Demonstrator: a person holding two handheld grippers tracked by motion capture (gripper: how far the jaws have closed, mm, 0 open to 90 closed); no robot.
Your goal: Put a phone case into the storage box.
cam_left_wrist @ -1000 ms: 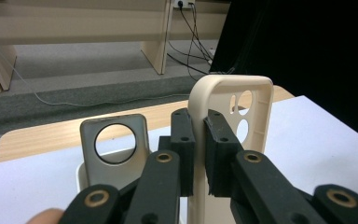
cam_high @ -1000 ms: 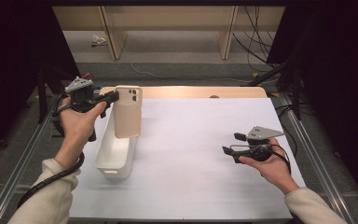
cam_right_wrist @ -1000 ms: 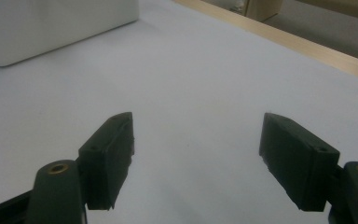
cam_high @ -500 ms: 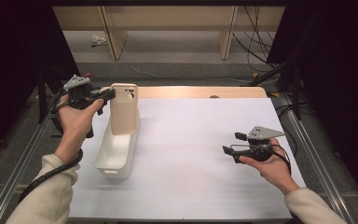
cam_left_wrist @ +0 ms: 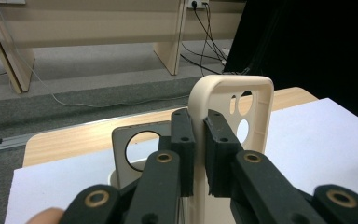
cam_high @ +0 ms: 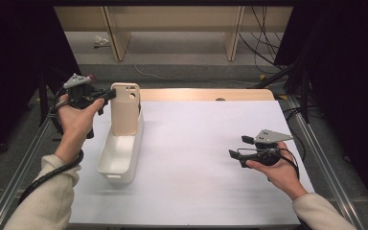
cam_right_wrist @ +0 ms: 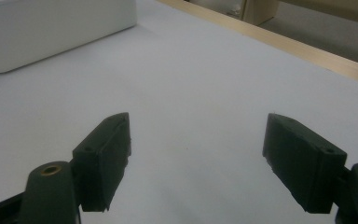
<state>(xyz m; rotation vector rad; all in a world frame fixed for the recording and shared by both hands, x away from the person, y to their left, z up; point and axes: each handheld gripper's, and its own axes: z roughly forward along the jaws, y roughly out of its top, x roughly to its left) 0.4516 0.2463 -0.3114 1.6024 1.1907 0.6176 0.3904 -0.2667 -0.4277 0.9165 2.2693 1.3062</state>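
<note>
A beige phone case (cam_high: 125, 112) stands upright over the far end of a white bin (cam_high: 116, 178). My left gripper (cam_high: 111, 93) is shut on its upper left edge. In the left gripper view the two black jaws (cam_left_wrist: 199, 130) pinch the case's rim (cam_left_wrist: 256, 116), with the camera cut-outs showing to their right. Behind the jaws, low down, is a grey case-like piece (cam_left_wrist: 121, 144) with a round hole. My right gripper (cam_high: 238, 146) rests near the table's right side, open. Nothing lies between its jaws (cam_right_wrist: 198, 154); the bin's wall (cam_right_wrist: 51, 28) shows far off.
A white sheet (cam_high: 196, 143) covers the table, and a wooden strip (cam_high: 196, 94) runs along its far edge. Metal rails border the left and right sides. Beyond the table are grey floor, wooden furniture legs (cam_high: 115, 33) and loose cables (cam_high: 263, 28).
My left gripper has carried the beige case slightly left and away, toward the bin's far end. The right hand has stayed where it was.
</note>
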